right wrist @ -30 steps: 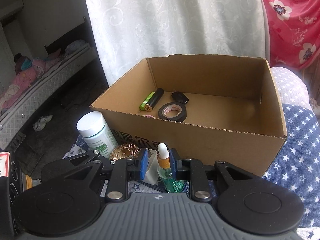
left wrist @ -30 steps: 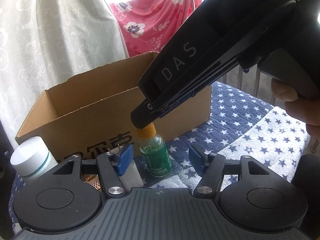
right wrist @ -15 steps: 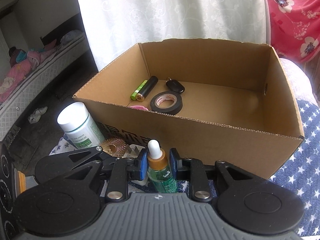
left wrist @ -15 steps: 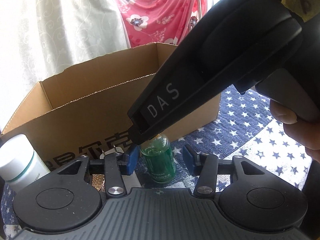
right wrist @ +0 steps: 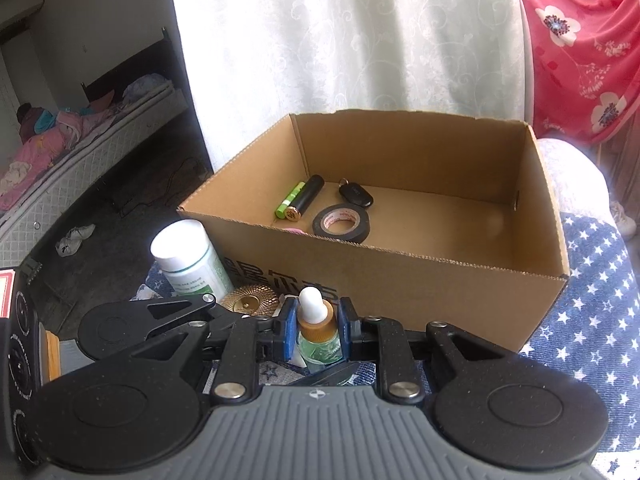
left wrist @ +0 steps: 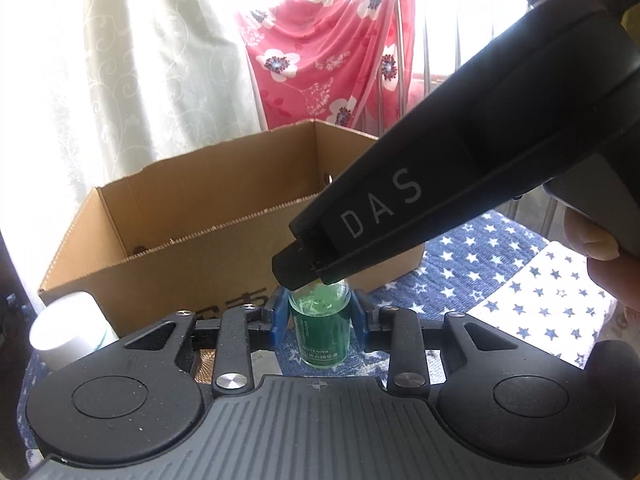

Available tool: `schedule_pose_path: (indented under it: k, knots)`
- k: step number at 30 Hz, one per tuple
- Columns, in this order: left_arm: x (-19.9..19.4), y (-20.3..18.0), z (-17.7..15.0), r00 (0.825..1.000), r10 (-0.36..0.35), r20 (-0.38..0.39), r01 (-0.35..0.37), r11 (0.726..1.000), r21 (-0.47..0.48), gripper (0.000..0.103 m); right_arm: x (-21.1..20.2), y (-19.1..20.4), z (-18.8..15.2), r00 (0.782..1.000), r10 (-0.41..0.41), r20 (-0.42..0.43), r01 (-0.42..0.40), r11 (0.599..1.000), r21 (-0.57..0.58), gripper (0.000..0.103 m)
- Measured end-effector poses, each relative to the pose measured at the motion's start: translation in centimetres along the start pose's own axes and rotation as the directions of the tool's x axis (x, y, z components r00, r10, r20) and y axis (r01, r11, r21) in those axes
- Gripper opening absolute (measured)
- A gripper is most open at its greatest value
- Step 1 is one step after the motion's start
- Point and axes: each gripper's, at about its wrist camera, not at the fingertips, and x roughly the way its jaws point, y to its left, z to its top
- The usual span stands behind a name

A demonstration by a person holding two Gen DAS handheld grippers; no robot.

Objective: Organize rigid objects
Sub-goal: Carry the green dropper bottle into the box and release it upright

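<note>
- Our left gripper (left wrist: pixel 319 312) has just been closing: a second ago its fingers stood wide either side of the green dropper bottle (left wrist: pixel 320 322); now its blue pads flank the bottle's glass body closely, and appear to touch it.
- Our right gripper (right wrist: pixel 318 330) is nearly shut, clamped on the same bottle at its orange collar and shoulder, the white dropper bulb poking up between the pads.
- The bottle sits just in front of the near wall of the cardboard box (right wrist: pixel 460 280), above the star-print cloth (right wrist: pixel 580 320); whether it rests there we cannot tell.
- With both grippers on it, we judge a handover or a lift into the box is next.
- Inside lie a black tape roll (right wrist: pixel 341 222), batteries (right wrist: pixel 298 202) and a key fob (right wrist: pixel 356 195); a white pill bottle (right wrist: pixel 186 258) waits outside, to the left.
</note>
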Motion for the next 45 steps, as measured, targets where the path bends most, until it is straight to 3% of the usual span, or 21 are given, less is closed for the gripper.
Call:
schedule_pose_path:
  k: [7,11,14,18,25,28,32,37,40,45]
  knots:
    - [-4.6,1.5,3.7,0.993,0.028,0.118,-0.032,0.999,0.037,0.032,-4.5,2.7,3.7,0.994,0.02,0.104,-0.012,0.997,-0.071,0.023]
    - [-5.0,3.0,6.6,0.992,0.021,0.124,-0.028,0.998,0.05,0.032,-4.8,2.4,7.6,0.99,0.051,0.129,-0.043,0.997,-0.067,0.022]
    - [-2.8,5.2,9.0,0.997,-0.005,0.072,0.001,0.999,0.05,0.032,-3.1,1.3,10.5,0.992,0.062,0.112,-0.057,0.997,-0.046,0.022]
    - [2.1,7.7,11.3,0.997,-0.047,-0.064,0.048,0.999,0.014,0.032,1.3,-1.1,13.5,0.997,0.065,0.041,-0.066,0.998,0.01,0.023]
    - [11.6,11.2,12.3,0.95,-0.111,-0.29,0.089,0.992,-0.088,0.032,9.9,-6.0,16.3,0.992,0.08,-0.098,-0.068,0.991,0.117,0.023]
    - [12.6,12.2,11.8,0.933,-0.12,-0.34,0.086,0.99,-0.114,0.033,12.7,-7.4,16.7,0.99,0.046,-0.132,-0.03,0.992,0.121,0.023]
    - [14.8,13.1,12.2,0.914,-0.134,-0.382,0.086,0.986,-0.14,0.033,15.4,-8.7,16.7,0.986,0.016,-0.163,0.006,0.991,0.133,0.023]
    - [16.6,13.3,11.9,0.906,-0.134,-0.402,0.085,0.987,-0.137,0.034,17.3,-9.1,16.5,0.983,-0.017,-0.181,0.039,0.992,0.119,0.023]
    - [16.7,13.4,11.7,0.906,-0.135,-0.401,0.085,0.986,-0.141,0.038,18.1,-9.3,16.5,0.978,-0.004,-0.208,0.034,0.99,0.137,0.025]
    - [16.2,13.8,11.6,0.92,-0.113,-0.374,0.067,0.988,-0.136,0.049,17.2,-9.3,16.8,0.984,-0.005,-0.177,0.032,0.988,0.152,0.025]
